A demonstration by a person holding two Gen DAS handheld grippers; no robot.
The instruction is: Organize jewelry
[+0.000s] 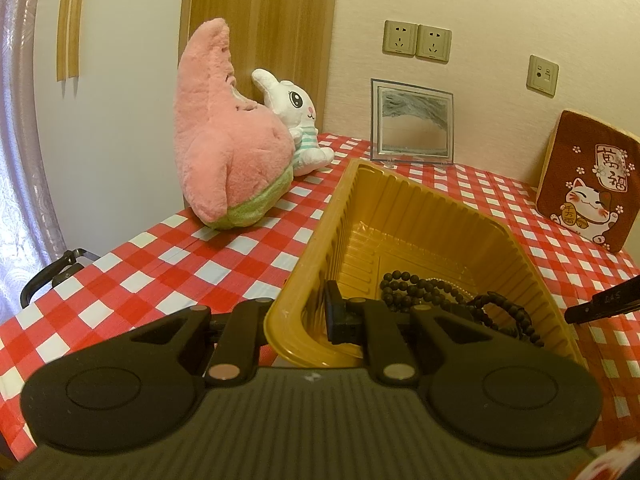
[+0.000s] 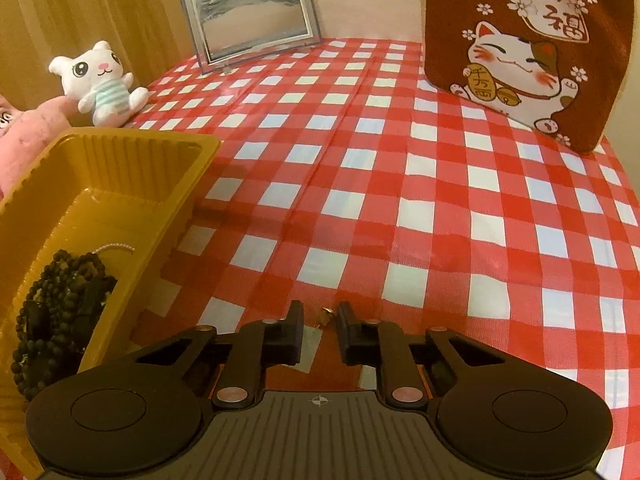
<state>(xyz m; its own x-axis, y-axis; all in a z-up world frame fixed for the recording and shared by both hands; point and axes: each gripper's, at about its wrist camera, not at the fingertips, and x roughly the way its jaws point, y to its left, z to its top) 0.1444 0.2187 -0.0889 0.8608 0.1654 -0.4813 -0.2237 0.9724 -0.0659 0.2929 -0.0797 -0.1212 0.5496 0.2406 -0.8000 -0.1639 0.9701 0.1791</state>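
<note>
Jaws of the right gripper (image 2: 320,334) stood open, a small gold ring (image 2: 325,313) lying on the red-and-white checked bench (image 2: 400,184) just beyond their tips. Left gripper (image 1: 304,316) clamped the near wall of the ribbed yellow plastic tray (image 1: 320,232) holding black bead strands (image 1: 420,292).

Open checked tablecloth (image 2: 360,184) lies ahead of the right gripper (image 2: 320,334), unobstructed as far as the glass frame (image 2: 250,26) and the cat-print cushion (image 2: 528,44) at the far edge. To the left, the yellow tray (image 2: 132,168) forms a ribbed barrier (dark bead strands (image 2: 60,300) fill its near end). Beyond it stand the pink plush (image 1: 224,140) and white plush (image 1: 298,120).
</note>
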